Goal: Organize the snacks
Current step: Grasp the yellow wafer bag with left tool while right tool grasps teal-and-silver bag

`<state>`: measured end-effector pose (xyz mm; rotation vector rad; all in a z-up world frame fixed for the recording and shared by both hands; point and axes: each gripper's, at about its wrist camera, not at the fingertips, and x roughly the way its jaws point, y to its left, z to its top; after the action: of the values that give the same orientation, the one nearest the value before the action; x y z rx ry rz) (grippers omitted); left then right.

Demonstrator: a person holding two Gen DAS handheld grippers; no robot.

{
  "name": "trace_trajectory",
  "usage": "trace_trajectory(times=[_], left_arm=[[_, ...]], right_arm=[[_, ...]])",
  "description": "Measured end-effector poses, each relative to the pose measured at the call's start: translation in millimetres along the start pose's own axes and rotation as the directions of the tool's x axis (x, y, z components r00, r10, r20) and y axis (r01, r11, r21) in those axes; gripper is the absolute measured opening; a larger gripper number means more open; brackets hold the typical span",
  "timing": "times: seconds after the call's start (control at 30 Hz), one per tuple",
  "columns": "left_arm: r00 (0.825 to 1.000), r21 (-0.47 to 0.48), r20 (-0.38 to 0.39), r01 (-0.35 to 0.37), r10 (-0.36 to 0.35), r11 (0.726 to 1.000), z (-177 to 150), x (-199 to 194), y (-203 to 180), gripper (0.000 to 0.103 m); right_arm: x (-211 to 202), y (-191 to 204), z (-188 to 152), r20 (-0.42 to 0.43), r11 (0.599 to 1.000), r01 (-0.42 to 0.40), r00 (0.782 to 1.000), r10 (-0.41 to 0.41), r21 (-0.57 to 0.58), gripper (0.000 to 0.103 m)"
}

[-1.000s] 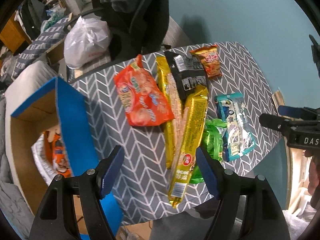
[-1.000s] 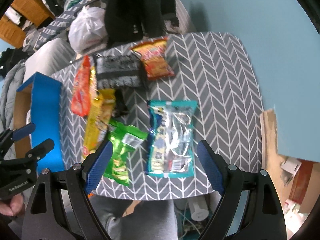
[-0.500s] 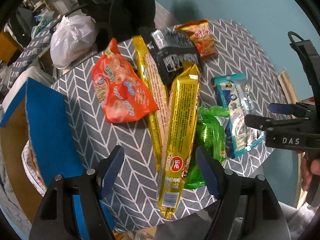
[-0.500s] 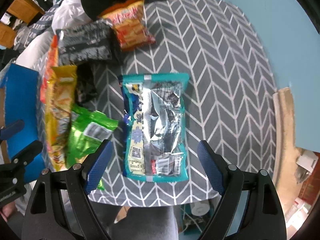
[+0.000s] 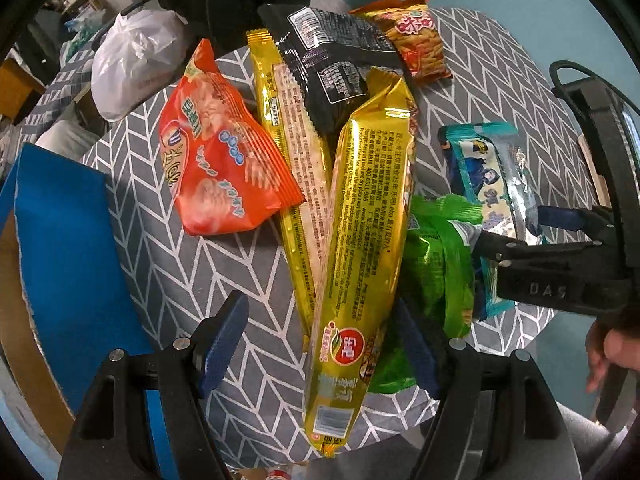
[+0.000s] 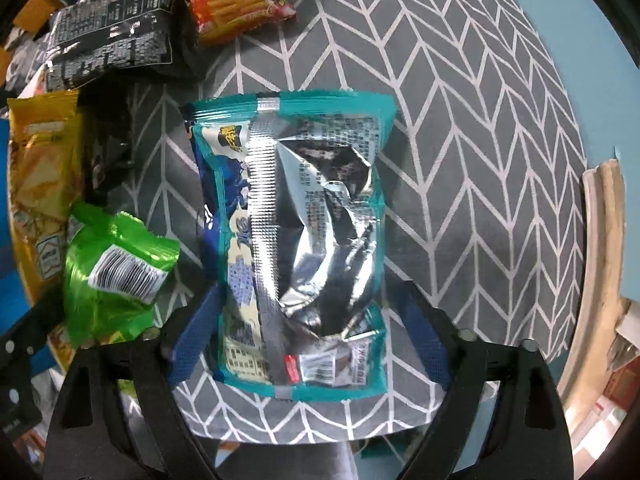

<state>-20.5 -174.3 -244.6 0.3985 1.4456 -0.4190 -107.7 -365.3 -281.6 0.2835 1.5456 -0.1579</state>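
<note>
Snack packs lie on a grey chevron table (image 5: 160, 256). In the left wrist view my left gripper (image 5: 320, 340) is open, its fingers on either side of the near end of a long gold pack (image 5: 364, 240). Beside it lie an orange bag (image 5: 216, 160), a second gold pack (image 5: 292, 152), a black pack (image 5: 332, 68), a red-orange chips bag (image 5: 420, 36) and a green bag (image 5: 436, 264). My right gripper (image 6: 308, 336) is open around the lower part of a teal and silver bag (image 6: 304, 232), also seen in the left wrist view (image 5: 492, 172).
A blue-sided cardboard box (image 5: 56, 248) stands at the table's left. A white plastic bag (image 5: 132, 60) and dark clothing on a chair are behind the table. A teal wall lies to the right. The table's near edge is just under both grippers.
Both grippers have come down and forward toward the table. The left now straddles the gold pack's end, and the right now straddles the teal bag.
</note>
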Motion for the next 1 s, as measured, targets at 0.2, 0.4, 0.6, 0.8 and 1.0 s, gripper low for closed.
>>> trace_trajectory(times=[0.2, 0.4, 0.6, 0.8, 1.0], left_arm=[[1.0, -0.01, -0.006, -0.014, 0.014, 1.0, 2.6, 14.3, -1.2, 0.073], [1.0, 0.048, -0.002, 0.004, -0.004, 0.999, -0.9, 18.9, -7.6, 0.04], [0.999, 0.053, 0.026, 0.019, -0.02, 0.998, -12.8, 11.9, -5.9, 0.029], [0.999, 0.051, 0.044, -0.001, -0.001, 0.999, -27.8, 3.1, 11.8, 0.028], [0.998, 0.026, 0.068, -0.005, 0.003, 1.0, -39.1, -13.2, 33.2, 0.028]], right_arm=[[12.5, 16.7, 10.5, 0.012, 0.998, 0.06, 0.998, -0.06, -0.03, 0.091], [22.0, 27.3, 10.8, 0.03, 0.996, 0.078, 0.997, -0.076, -0.039, 0.092], [7.2, 35.1, 0.2, 0.046, 0.994, 0.067, 0.997, -0.063, -0.083, 0.076], [0.0, 47.6, -9.5, 0.066, 0.991, 0.057, 0.997, -0.05, -0.117, 0.061], [-11.1, 37.7, -11.5, 0.088, 0.995, 0.05, 0.995, -0.043, -0.081, 0.061]])
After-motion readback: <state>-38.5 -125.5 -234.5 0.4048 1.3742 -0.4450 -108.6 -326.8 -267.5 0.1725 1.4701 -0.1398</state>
